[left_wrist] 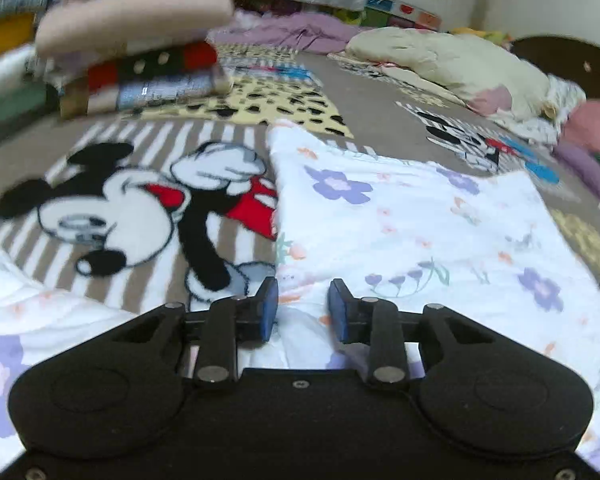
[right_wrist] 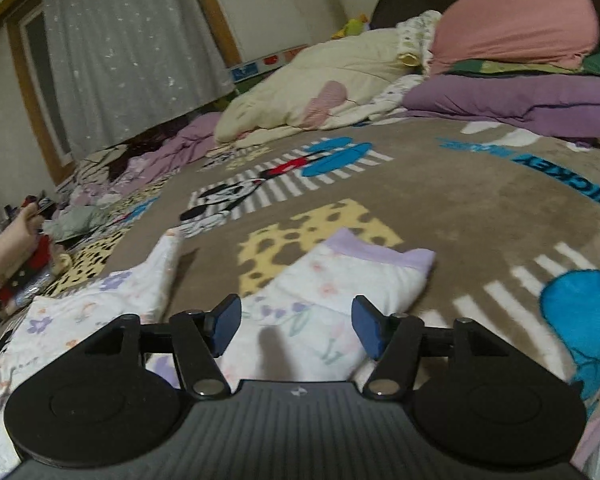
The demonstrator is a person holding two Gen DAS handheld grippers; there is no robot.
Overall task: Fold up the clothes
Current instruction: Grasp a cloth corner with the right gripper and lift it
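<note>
A: Item, floral garment (left_wrist: pixel 400 216): white, purple flowers, lilac cuff; lies on the cartoon blanket (left_wrist: pixel 112 200), legs spread, unfolded.
B: Done?
A: Folded stack (left_wrist: pixel 140 60) beyond. This piece remains.
B: Tools?
A: Left gripper (left_wrist: pixel 303 304) and right gripper (right_wrist: pixel 296 326) both released, nothing grasped.

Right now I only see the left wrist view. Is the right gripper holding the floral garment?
Observer: No. The right gripper hangs open over the floral garment, pads clear of the cloth.
Operator: Which part lies ahead of it?
Observer: A section ending in a lilac band.
Operator: Anything else nearby?
Observer: A person's bare forearm shows at the left edge of the right wrist view.
</note>
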